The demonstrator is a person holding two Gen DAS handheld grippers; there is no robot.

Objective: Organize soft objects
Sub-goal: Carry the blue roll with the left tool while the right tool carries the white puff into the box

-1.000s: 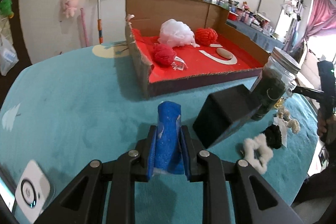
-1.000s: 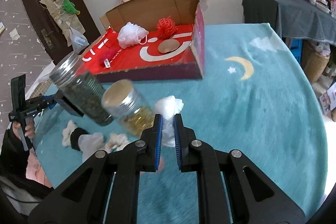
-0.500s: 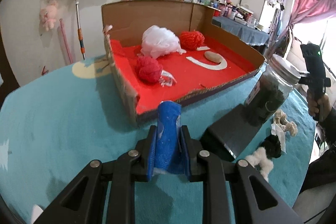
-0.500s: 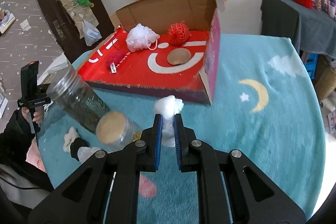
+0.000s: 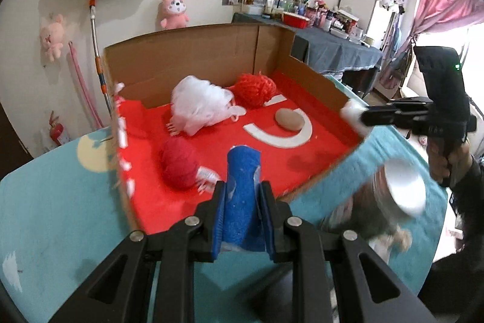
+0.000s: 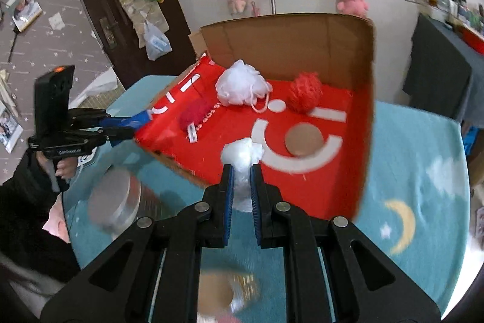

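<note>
The left gripper (image 5: pixel 242 199) clamps a blue sponge (image 5: pixel 243 196) over the red-lined box (image 5: pixel 196 50); the right gripper (image 6: pixel 241 189) pinches what looks like white fluff (image 6: pixel 242 159) above its near edge.

Blue sponge (image 5: pixel 243 196) standing upright, pinched. White puff (image 6: pixel 242 168) squeezed, poking up. White loofah (image 5: pixel 199 108), two red yarn balls (image 5: pixel 180 167) lying in box (image 5: pixel 193 56).

Yarn balls (image 5: pixel 180 167) in box (image 5: pixel 193 50)

Home bedrm: plush toys (image 5: pixel 173 13) on wall, pink curtain (image 5: pixel 444 8), cluttered dresser (image 5: pixel 314 20).
</note>
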